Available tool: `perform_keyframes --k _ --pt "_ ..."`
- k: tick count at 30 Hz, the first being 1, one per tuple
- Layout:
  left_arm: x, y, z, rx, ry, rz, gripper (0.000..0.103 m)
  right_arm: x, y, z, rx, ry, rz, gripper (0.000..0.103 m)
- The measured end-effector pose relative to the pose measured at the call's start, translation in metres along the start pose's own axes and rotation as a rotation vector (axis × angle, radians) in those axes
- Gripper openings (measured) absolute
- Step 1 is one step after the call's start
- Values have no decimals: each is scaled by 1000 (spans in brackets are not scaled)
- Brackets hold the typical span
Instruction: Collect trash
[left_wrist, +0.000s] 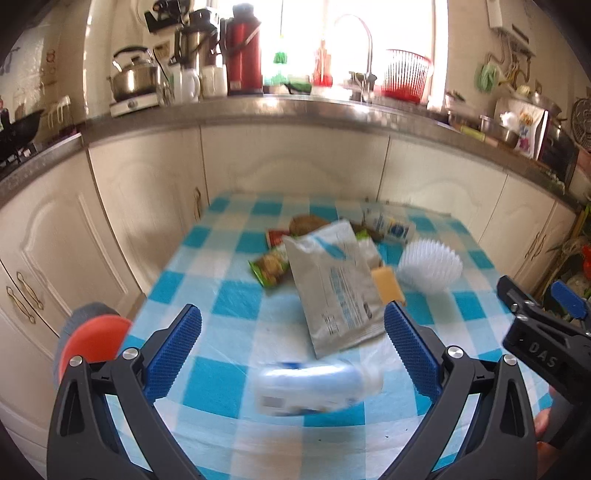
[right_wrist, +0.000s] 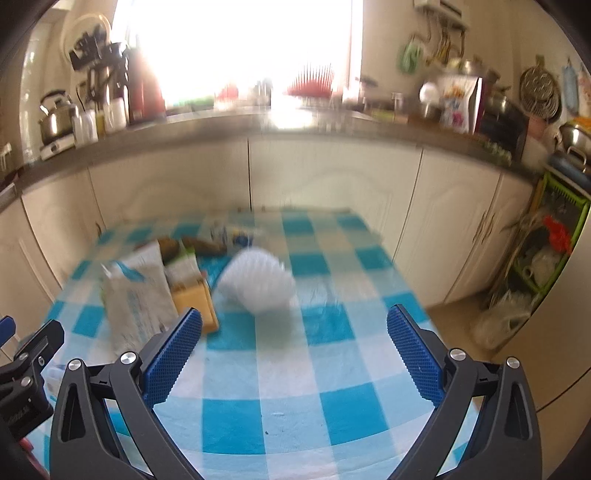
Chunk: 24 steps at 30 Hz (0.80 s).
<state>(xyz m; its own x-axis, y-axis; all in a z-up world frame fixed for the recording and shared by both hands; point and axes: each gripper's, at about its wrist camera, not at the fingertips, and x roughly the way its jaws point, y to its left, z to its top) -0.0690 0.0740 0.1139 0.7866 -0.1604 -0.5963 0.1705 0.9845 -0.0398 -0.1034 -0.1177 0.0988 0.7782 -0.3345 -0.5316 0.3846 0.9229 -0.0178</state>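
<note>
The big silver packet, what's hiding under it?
Under the silver packet peek a green snack wrapper, a yellow piece and a pale wrapper. Anything further beneath it is covered.

we're in a small kitchen, super bright window (left_wrist: 306, 33) blowing out the back wall. grey countertop (left_wrist: 258, 110) curves over cream cabinets (left_wrist: 295, 162), with a steel kettle (left_wrist: 133, 74) and a red thermos (left_wrist: 243, 48) on top. blue-and-white checked desk (right_wrist: 295, 369) in front, tan floor (right_wrist: 454, 321) to the right.

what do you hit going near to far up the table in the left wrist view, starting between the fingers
white-and-blue packet → large grey pouch → green snack wrapper → red wrapper → brown item
</note>
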Motion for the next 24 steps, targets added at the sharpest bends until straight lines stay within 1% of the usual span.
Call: perform_keyframes --k 2,6,9,14,19,24 --pt "-16 10 7 -7 -35 -7 100 -19 1 5 -6 -45 3 99" --pt "-42 27 17 -24 -90 -11 100 -55 5 20 2 -104 33 99" --pt "-53 34 23 -32 -110 -6 100 -81 9 25 -14 -147 31 99" --pt "-65 43 30 -29 -128 -4 100 -101 16 33 -23 -176 47 99" --pt "-74 48 35 -30 -138 -9 100 -118 17 40 -28 -204 35 99" --pt "-78 47 36 -23 -133 -21 100 -128 18 46 -28 -225 24 99"
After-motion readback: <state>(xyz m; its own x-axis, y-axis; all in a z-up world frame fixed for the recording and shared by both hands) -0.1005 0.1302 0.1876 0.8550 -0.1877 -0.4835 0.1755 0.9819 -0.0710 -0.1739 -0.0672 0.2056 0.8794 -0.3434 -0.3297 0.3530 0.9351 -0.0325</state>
